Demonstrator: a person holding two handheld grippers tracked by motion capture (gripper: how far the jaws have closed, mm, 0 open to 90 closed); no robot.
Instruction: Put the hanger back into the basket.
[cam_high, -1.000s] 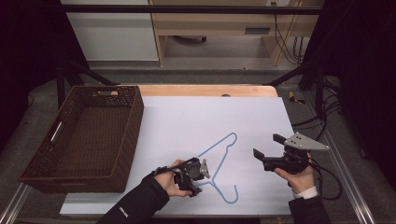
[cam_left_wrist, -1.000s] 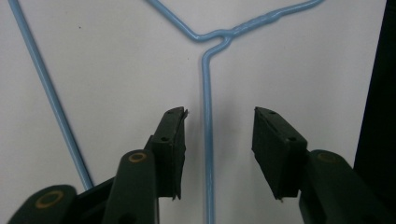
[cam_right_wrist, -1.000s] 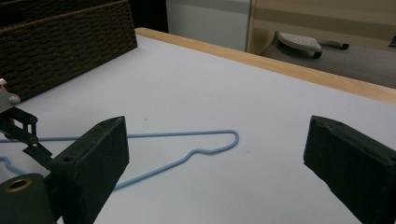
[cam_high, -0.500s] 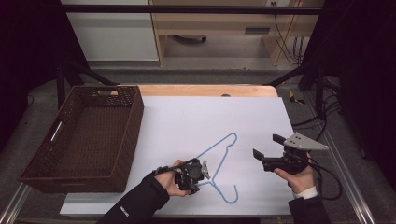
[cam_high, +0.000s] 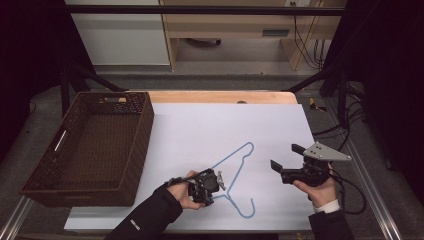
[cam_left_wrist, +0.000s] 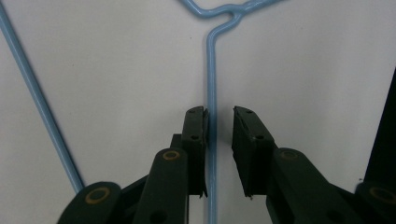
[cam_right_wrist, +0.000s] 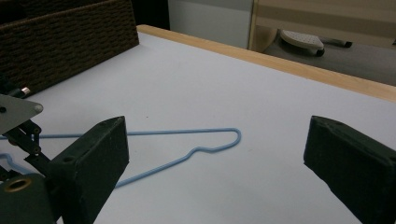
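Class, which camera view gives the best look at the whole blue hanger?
The high view: the blue hanger lies complete, hook to shoulders, on the white table. The left gripper view shows just its neck between the jaws; the right gripper view shows one shoulder, low and slanted.

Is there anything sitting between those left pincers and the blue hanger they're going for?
Nothing visible. The left gripper already straddles the blue hanger, whose wire runs between jaws that have just been closing, against one pad with a gap to the other.

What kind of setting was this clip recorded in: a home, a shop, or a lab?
Most likely a lab or data-collection bench. A white-topped table sits inside a dark metal frame, loose cables hang behind it, and the few props, a blue wire hanger and a wicker basket, look staged.
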